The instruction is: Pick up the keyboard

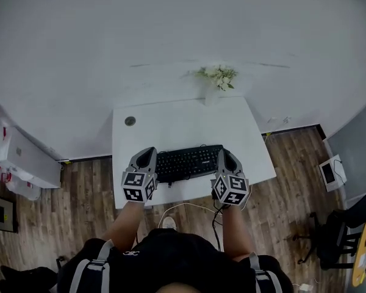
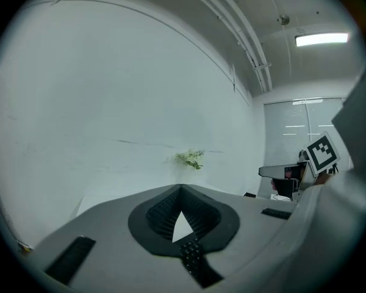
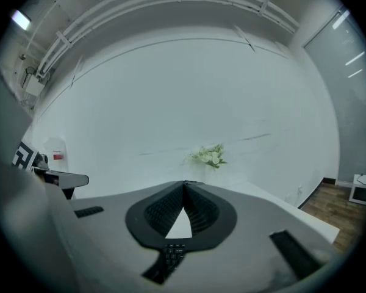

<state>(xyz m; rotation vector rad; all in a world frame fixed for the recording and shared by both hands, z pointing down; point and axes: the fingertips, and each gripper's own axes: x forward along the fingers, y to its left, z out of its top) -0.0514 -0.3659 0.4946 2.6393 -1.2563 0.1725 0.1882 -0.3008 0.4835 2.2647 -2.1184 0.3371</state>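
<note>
A black keyboard (image 1: 189, 162) lies across the near half of a white table (image 1: 183, 124). My left gripper (image 1: 147, 154) is at the keyboard's left end and my right gripper (image 1: 226, 155) at its right end, both pointing toward the wall. Both are shut with their tips together and nothing between them. In the left gripper view the left gripper (image 2: 181, 188) has its tips closed, with keyboard keys (image 2: 192, 255) showing low behind the pads. The right gripper (image 3: 184, 184) looks the same, with keys (image 3: 171, 255) below it. Whether either gripper touches the keyboard I cannot tell.
White flowers (image 1: 216, 77) stand at the table's far edge against the wall. A small round disc (image 1: 130, 121) lies at the far left corner. Cables (image 1: 189, 207) hang off the front edge. A white cabinet (image 1: 24, 157) stands at the left, a chair (image 1: 338, 231) at the right.
</note>
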